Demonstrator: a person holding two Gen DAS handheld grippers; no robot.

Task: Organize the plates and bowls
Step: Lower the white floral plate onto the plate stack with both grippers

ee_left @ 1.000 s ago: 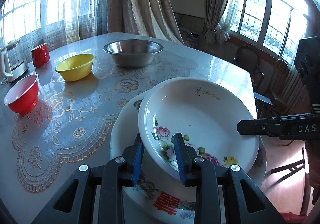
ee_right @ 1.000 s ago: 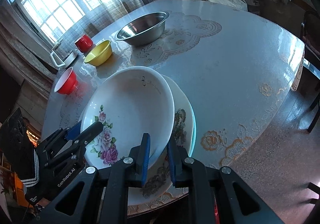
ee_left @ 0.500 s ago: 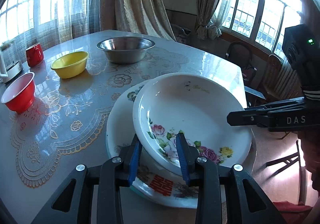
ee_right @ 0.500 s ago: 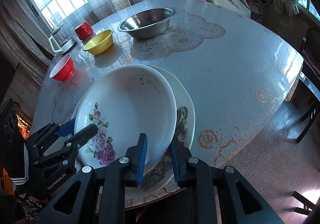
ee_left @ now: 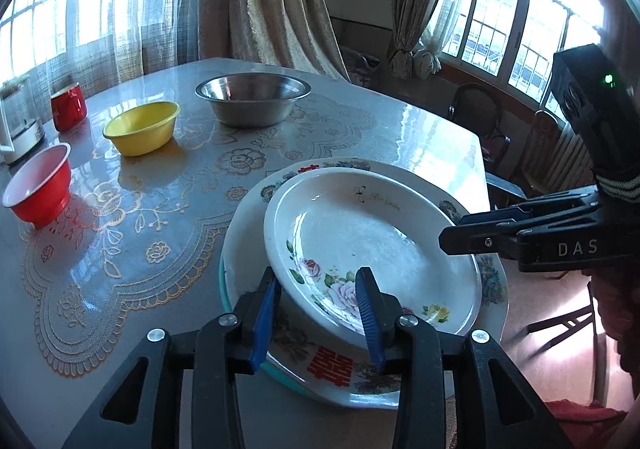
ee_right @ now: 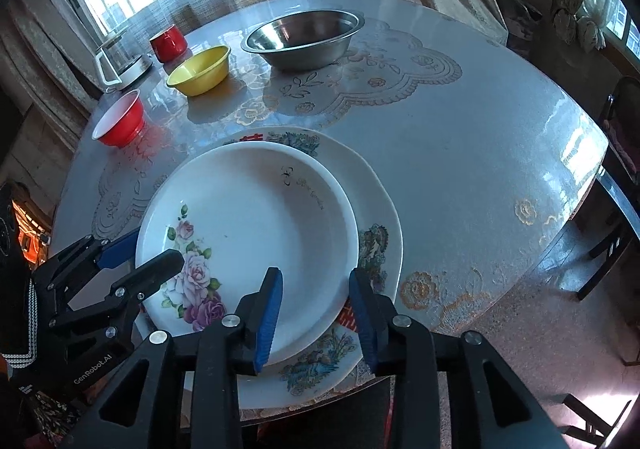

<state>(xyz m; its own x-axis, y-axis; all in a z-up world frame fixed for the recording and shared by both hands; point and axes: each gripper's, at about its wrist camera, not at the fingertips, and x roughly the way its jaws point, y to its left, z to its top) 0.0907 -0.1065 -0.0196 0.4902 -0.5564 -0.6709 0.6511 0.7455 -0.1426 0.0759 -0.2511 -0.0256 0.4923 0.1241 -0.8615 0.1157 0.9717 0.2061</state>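
A white deep plate with painted roses point(ee_left: 360, 233) point(ee_right: 248, 225) rests on a larger white plate with red characters point(ee_left: 332, 369) point(ee_right: 376, 209) at the table's near edge. My left gripper point(ee_left: 318, 313) is open, its blue pads on either side of the rose plate's rim without gripping it. It also shows in the right wrist view point(ee_right: 136, 261). My right gripper point(ee_right: 316, 313) is open, its pads on either side of the rim on the opposite side. It also shows in the left wrist view point(ee_left: 452, 239).
A steel bowl point(ee_left: 253, 99) point(ee_right: 302, 37), a yellow bowl point(ee_left: 141, 127) point(ee_right: 199, 71), a red bowl point(ee_left: 38, 185) point(ee_right: 119, 125), a red mug point(ee_left: 69, 107) point(ee_right: 169, 43) and a kettle point(ee_left: 16, 121) stand at the far side. Chairs point(ee_left: 478, 109) stand beyond the table.
Both grippers have opened wider and let go of the rose plate, which has come down onto the larger plate. Both grippers drew back slightly.
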